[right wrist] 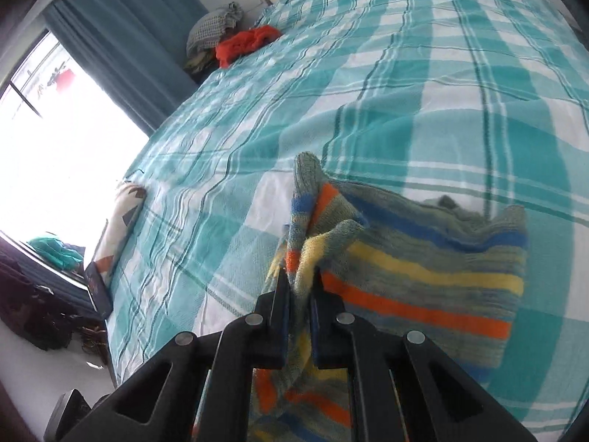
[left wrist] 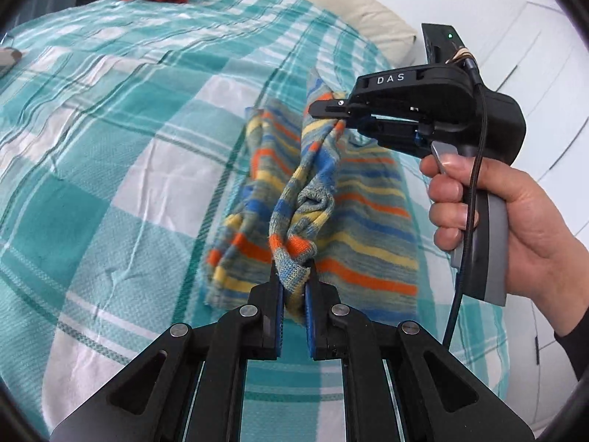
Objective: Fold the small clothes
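Left wrist view: left gripper (left wrist: 293,276) closed to a narrow gap, pinching a bunched fold of the striped knit garment (left wrist: 368,221) above the teal plaid bedspread (left wrist: 110,147); right gripper (left wrist: 344,116), held in the right hand (left wrist: 515,228), clamped on the far end of the same fold. Right wrist view: right gripper (right wrist: 300,283) nearly closed on a gathered edge of the striped knit garment (right wrist: 423,269), remainder draped on the teal plaid bedspread (right wrist: 368,73); red cloth (right wrist: 244,46) well apart near the far edge.
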The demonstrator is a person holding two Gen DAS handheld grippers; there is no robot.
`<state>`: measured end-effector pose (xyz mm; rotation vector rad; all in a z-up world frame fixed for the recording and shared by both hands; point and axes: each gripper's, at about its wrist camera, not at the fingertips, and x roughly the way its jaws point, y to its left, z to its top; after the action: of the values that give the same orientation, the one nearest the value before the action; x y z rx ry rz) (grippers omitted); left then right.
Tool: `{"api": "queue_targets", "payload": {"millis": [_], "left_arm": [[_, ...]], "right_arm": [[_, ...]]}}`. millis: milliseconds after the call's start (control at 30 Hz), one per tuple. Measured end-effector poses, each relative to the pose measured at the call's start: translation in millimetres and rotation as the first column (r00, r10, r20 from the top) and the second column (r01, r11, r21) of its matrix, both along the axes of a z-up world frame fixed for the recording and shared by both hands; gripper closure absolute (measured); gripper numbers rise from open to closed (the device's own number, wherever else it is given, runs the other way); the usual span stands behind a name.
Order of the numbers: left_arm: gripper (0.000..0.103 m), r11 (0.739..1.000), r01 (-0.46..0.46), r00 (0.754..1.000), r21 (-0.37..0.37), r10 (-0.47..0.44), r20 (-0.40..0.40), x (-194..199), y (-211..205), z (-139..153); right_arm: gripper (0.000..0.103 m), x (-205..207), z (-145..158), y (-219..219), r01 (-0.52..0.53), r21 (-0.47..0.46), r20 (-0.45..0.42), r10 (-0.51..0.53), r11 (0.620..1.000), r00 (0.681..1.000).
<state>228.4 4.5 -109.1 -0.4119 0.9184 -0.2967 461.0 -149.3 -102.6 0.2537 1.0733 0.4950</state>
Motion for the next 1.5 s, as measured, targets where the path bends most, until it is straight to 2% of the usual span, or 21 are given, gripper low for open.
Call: {"api": "queue_targets", "payload": {"millis": [67, 100, 133, 167, 233, 367, 533, 600, 633, 733, 800, 933, 967, 1067, 1133, 1167, 1200, 1233, 1267, 1333, 1500], "left_arm": [[0.090, 1.000, -0.007, 0.998, 0.007, 0.007, -0.062, 10.2, 7.4, -11.7], [0.078, 1.000, -0.022, 0.996, 0.023, 0.024, -0.087, 12.2, 9.5, -15.7], [0.076, 1.000, -0.029, 0.995, 0.010, 0.030, -0.094, 11.0, 13.4, -16.5], [0.075, 0.999, -0.032, 0.995, -0.011, 0.031, -0.092, 8.4, 18.0, -14.6], [0.046, 0.998, -0.054, 0.995, 0.013, 0.055, -0.081, -0.3, 25.7, -7.0], [0.030, 0.998, -0.060, 0.998, 0.005, 0.061, -0.032, -17.7, 36.1, 6.6], [0.022, 0.997, -0.015, 1.000, 0.070, 0.015, 0.005, 1.7, 22.2, 8.8], [0.024, 0.989, -0.034, 0.998, 0.141, 0.041, -0.045, 26.0, 17.4, -7.3], [0.032, 0.982, -0.053, 0.993, 0.183, 0.070, -0.090, 41.4, 19.1, -19.0], [0.033, 0.984, -0.051, 0.986, 0.172, 0.077, -0.145, 59.8, 28.8, -22.2], [0.032, 0.984, -0.025, 0.993, 0.176, 0.045, -0.111, 60.9, 33.8, -5.4], [0.009, 0.995, 0.069, 0.998, 0.070, -0.069, 0.000, 69.0, 42.4, 20.5], [0.008, 0.993, 0.094, 0.996, 0.065, -0.094, 0.004, 76.7, 40.7, 20.1], [0.010, 0.984, 0.170, 0.983, 0.050, -0.166, -0.072, 112.8, 27.5, -1.8], [0.026, 0.981, 0.191, 0.974, 0.034, -0.185, -0.128, 129.9, 20.4, -19.6], [0.028, 0.980, 0.197, 0.972, 0.015, -0.193, -0.137, 135.4, 17.1, -24.8], [0.036, 0.979, 0.202, 0.971, -0.007, -0.201, -0.131, 138.4, 13.5, -27.6], [0.062, 0.977, 0.211, 0.969, -0.029, -0.213, -0.130, 138.8, 9.0, -30.3], [0.079, 0.973, 0.224, 0.962, -0.048, -0.229, -0.152, 142.3, 3.1, -35.4], [0.087, 0.980, 0.197, 0.970, 0.007, -0.194, -0.148, 140.4, -5.1, -34.1], [0.089, 0.977, 0.183, 0.983, 0.105, -0.180, -0.039, 118.4, -11.9, 5.9]], "right_arm": [[0.090, 2.7, -10.5, 17.7, -0.004, -0.037, -0.009, 0.004, 0.999, 1.000], [0.087, 2.0, -15.5, 23.5, -0.003, -0.035, -0.021, 0.002, 0.999, 1.000], [0.076, 3.7, -21.4, 25.2, 0.006, -0.007, -0.042, -0.006, 1.000, 0.999], [0.057, 3.3, -24.9, 25.3, 0.022, 0.039, -0.064, -0.019, 0.999, 0.998], [0.039, -3.4, -22.6, 19.5, 0.061, 0.126, -0.072, -0.052, 0.990, 0.996], [0.039, -31.6, 4.2, 3.0, 0.028, 0.168, 0.007, -0.030, 0.985, 1.000], [0.039, -100.4, 27.6, -20.1, -0.061, 0.018, 0.143, 0.058, 0.998, 0.988], [0.039, -128.5, 16.1, -19.9, -0.104, -0.057, 0.152, 0.112, 0.993, 0.982], [0.040, -138.5, 3.0, -20.9, -0.119, -0.084, 0.127, 0.129, 0.989, 0.984], [0.040, -156.1, -43.6, -28.2, -0.124, -0.172, -0.001, 0.126, 0.977, 0.992], [0.040, -166.4, -36.9, -36.2, -0.111, -0.154, 0.052, 0.120, 0.982, 0.991], [0.026, -157.7, -7.9, -77.1, 0.023, -0.029, 0.126, -0.019, 0.999, 0.992], [0.025, -149.9, -5.6, -89.7, 0.063, -0.006, 0.136, -0.062, 0.998, 0.989], [0.025, -117.4, -17.3, -118.7, 0.142, 0.083, 0.062, -0.148, 0.986, 0.987], [0.026, -96.2, -36.6, -126.5, 0.167, 0.157, -0.024, -0.166, 0.973, 0.986], [0.028, -87.7, -46.1, -126.9, 0.179, 0.176, -0.055, -0.172, 0.968, 0.984], [0.029, -79.2, -54.8, -124.6, 0.171, 0.203, -0.074, -0.159, 0.964, 0.985], [0.037, -74.0, -61.4, -118.7, 0.150, 0.213, -0.076, -0.137, 0.965, 0.988], [0.048, -68.7, -65.5, -110.1, 0.132, 0.198, -0.063, -0.121, 0.971, 0.991], [0.068, -62.0, -70.7, -91.5, 0.115, 0.150, -0.051, -0.108, 0.982, 0.993], [0.076, -82.9, -23.6, -43.1, 0.091, -0.130, 0.179, -0.067, 0.987, 0.982]]}}
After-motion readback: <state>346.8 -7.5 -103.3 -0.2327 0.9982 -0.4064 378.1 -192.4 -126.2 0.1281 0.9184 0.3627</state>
